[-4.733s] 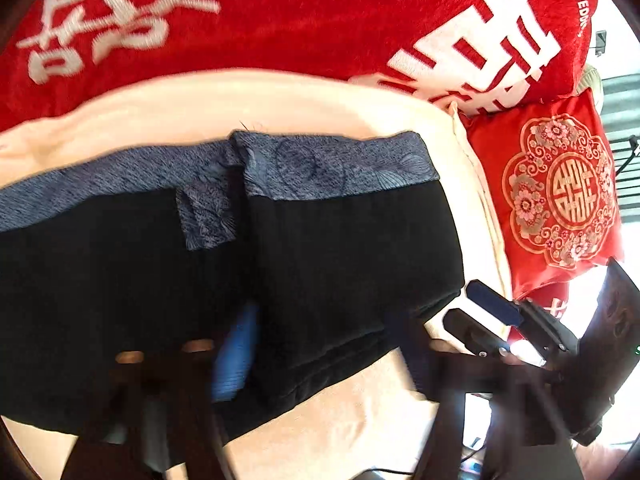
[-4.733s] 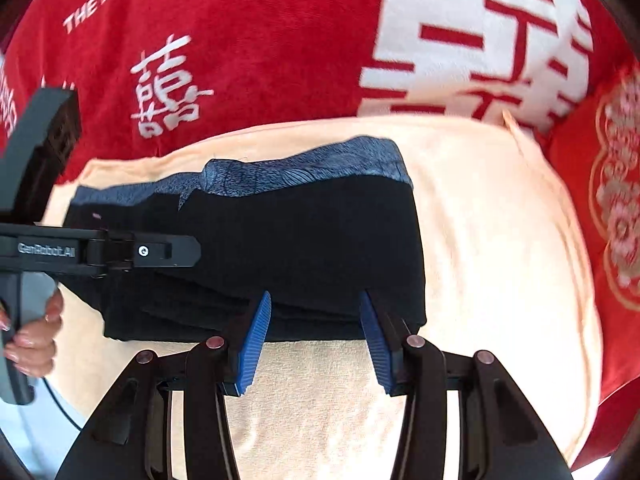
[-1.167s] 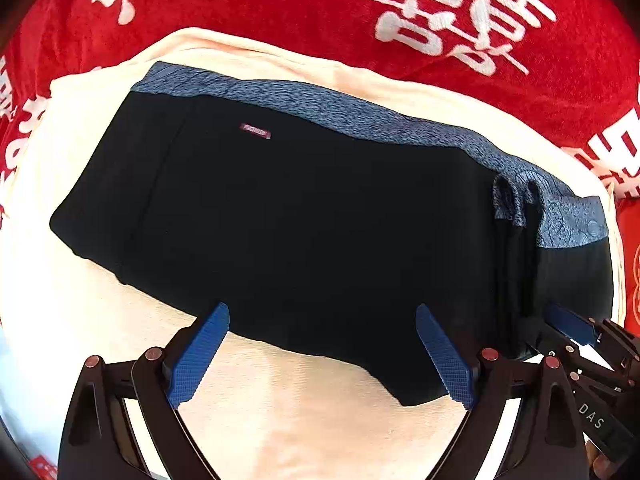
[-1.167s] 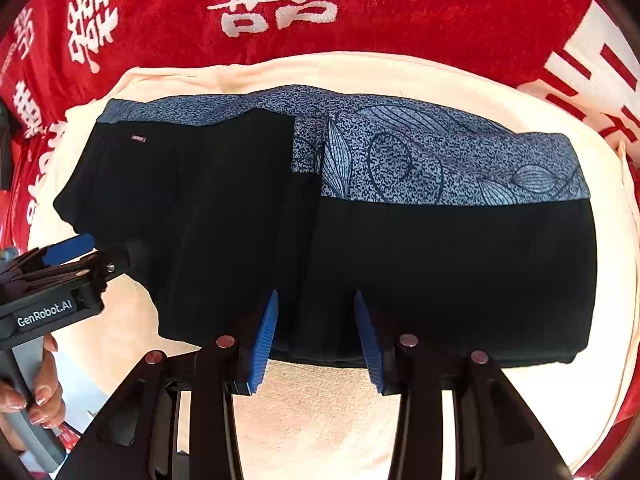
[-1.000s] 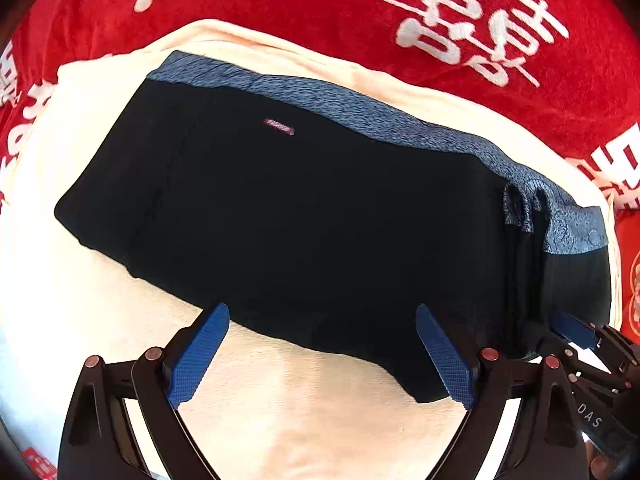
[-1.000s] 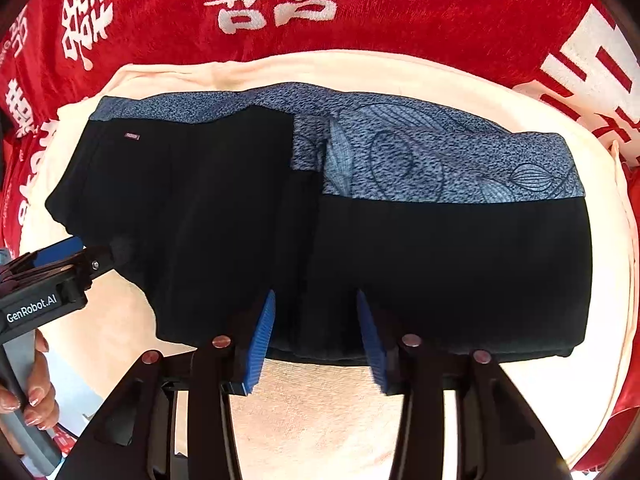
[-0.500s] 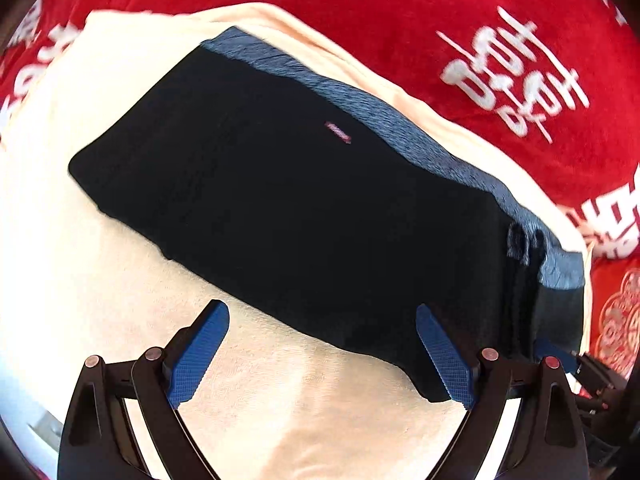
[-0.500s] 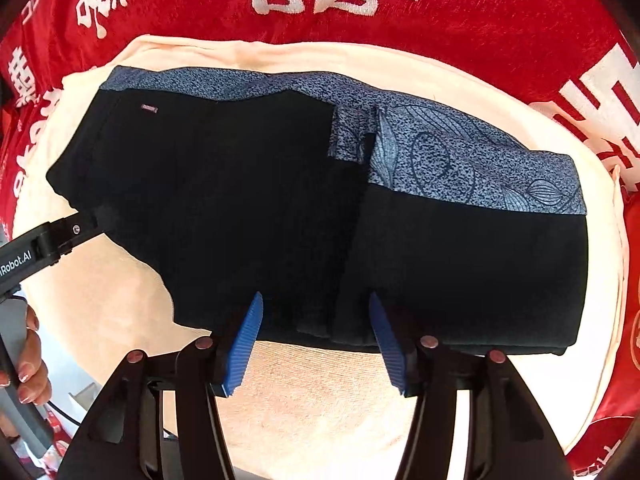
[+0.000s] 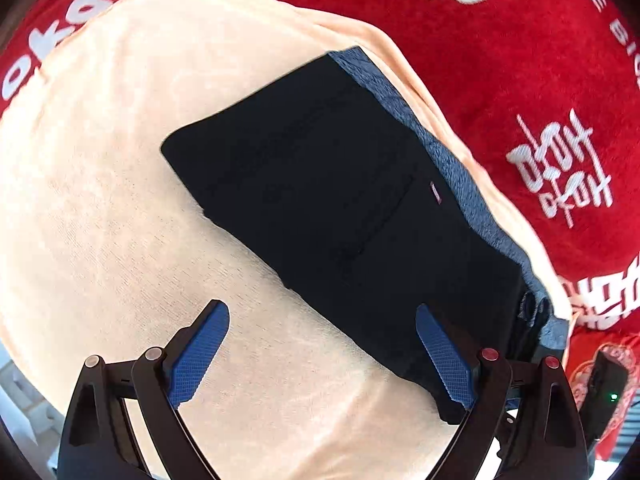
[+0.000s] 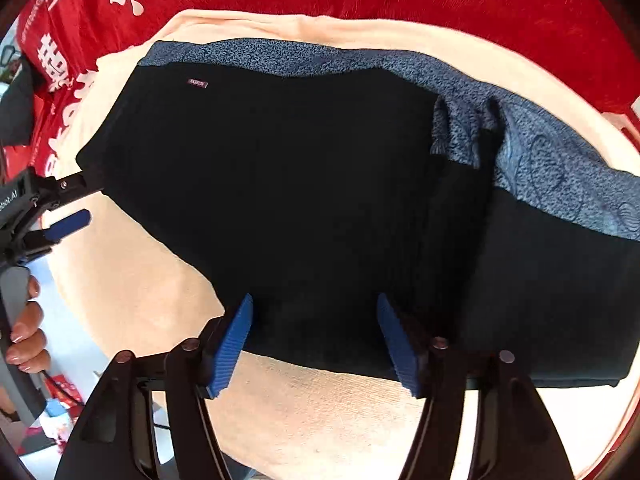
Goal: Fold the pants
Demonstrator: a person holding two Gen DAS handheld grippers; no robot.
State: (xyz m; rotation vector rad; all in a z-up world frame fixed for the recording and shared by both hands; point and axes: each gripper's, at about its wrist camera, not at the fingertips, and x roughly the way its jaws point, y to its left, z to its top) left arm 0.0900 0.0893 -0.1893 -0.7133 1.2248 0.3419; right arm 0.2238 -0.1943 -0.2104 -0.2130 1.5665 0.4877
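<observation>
One pair of black pants [image 10: 304, 200] lies folded flat on a peach towel [image 10: 152, 304] spread over a red blanket [image 10: 520, 12] printed with white characters. A blue-grey patterned waistband [image 10: 560, 168] runs along the pants' far edge, toward the blanket, and a small dark red label [image 10: 197, 83] sits just below that band near the far left corner of the garment. Right of the middle the cloth doubles over itself: a bunched flap of waistband stands up at the fold, and a long crease runs from it down to the near edge. The black fabric looks smooth on the left part and faintly ribbed near the crease. In the left wrist view the pants [image 9: 352, 216] stretch diagonally from the towel's [image 9: 100, 200] middle toward its right edge, with the blanket [image 9: 500, 60] beyond. The right gripper [image 10: 316, 336] points down over the near edge of the pants; its blue pads [image 10: 234, 340] stand apart on either side of the cloth at that edge, the jaws have just been opening, and they do not pinch the fabric. The left gripper [image 9: 320, 348] hangs over bare towel near the pants' near edge, its jaws spread wide with nothing between them, the right pad lying over the black cloth's border. Seen from the right wrist, the left gripper [image 10: 70, 202] comes in from the towel's left edge, level with the pants' left corner, and a hand [image 10: 26, 332] grips its handle below.
</observation>
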